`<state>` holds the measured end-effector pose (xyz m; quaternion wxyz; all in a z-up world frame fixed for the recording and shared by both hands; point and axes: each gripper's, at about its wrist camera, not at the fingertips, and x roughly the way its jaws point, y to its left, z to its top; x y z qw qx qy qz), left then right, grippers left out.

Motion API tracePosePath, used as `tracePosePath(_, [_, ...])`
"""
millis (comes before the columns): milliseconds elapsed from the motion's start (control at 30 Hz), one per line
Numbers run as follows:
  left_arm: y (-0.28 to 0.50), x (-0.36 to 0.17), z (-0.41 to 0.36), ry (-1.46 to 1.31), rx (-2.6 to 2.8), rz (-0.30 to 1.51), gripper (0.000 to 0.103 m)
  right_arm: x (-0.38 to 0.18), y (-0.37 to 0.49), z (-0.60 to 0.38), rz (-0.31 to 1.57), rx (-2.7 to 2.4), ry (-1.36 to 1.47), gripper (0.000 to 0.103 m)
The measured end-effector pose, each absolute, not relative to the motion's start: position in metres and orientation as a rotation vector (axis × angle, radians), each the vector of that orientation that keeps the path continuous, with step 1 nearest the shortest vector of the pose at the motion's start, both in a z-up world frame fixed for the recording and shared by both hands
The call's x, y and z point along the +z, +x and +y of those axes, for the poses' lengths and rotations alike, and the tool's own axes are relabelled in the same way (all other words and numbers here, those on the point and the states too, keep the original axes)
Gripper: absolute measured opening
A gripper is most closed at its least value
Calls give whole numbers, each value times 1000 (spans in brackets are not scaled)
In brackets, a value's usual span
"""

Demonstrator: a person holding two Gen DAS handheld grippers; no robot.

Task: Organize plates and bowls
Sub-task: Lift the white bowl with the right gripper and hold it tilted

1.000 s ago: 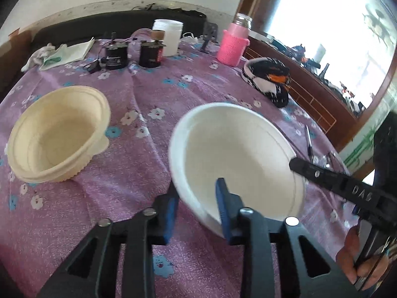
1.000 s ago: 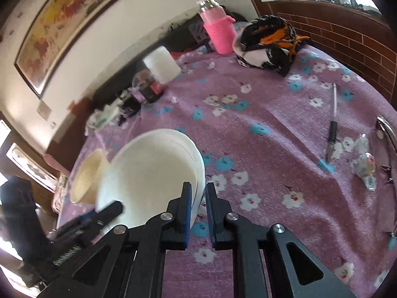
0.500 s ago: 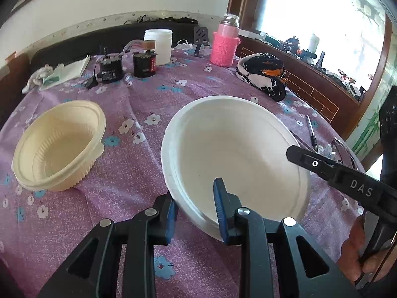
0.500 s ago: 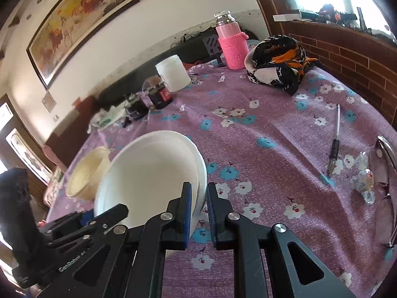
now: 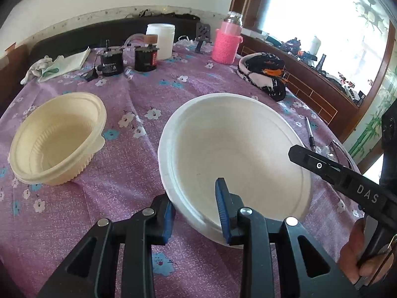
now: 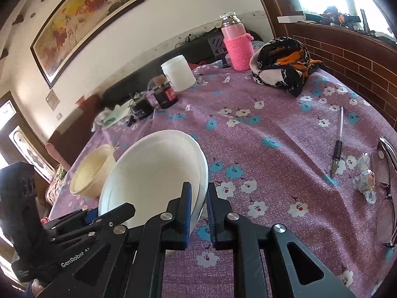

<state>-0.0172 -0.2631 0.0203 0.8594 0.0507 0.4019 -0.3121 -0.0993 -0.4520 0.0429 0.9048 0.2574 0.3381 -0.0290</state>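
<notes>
A white bowl point(image 5: 235, 144), with a second white rim showing under it in the right wrist view point(image 6: 153, 171), hangs tilted over the purple flowered tablecloth point(image 5: 139, 188). My left gripper point(image 5: 194, 191) grips its near rim, one blue pad outside the wall and one inside; its jaws are opening slightly. My right gripper point(image 6: 198, 186) is shut on the opposite rim, and one of its fingers point(image 5: 335, 173) reaches in from the right. A ribbed cream bowl point(image 5: 57, 139) sits on the cloth to the left, also visible beyond the white one point(image 6: 94, 171).
At the back stand a white jar point(image 5: 160, 41), two black motors point(image 5: 111, 62), a pink-sleeved bottle point(image 5: 227, 47) and a patterned cloth bundle point(image 5: 263, 74). A pen point(image 6: 338, 144), wrapped candies point(image 6: 364, 181) and glasses point(image 6: 385, 168) lie at the right. A hand point(image 5: 352, 255) holds the right gripper.
The white bowl has tipped a little flatter between the two grippers, and the right gripper has rolled slightly. The left jaws stand a touch wider on the rim. The cream bowl has not moved.
</notes>
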Motion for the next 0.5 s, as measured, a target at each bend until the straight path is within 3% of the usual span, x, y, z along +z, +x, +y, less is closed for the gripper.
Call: tracePosePath(500, [-57,51,-255,206,-546,692,28,52,-117,-448,677,32,586,13])
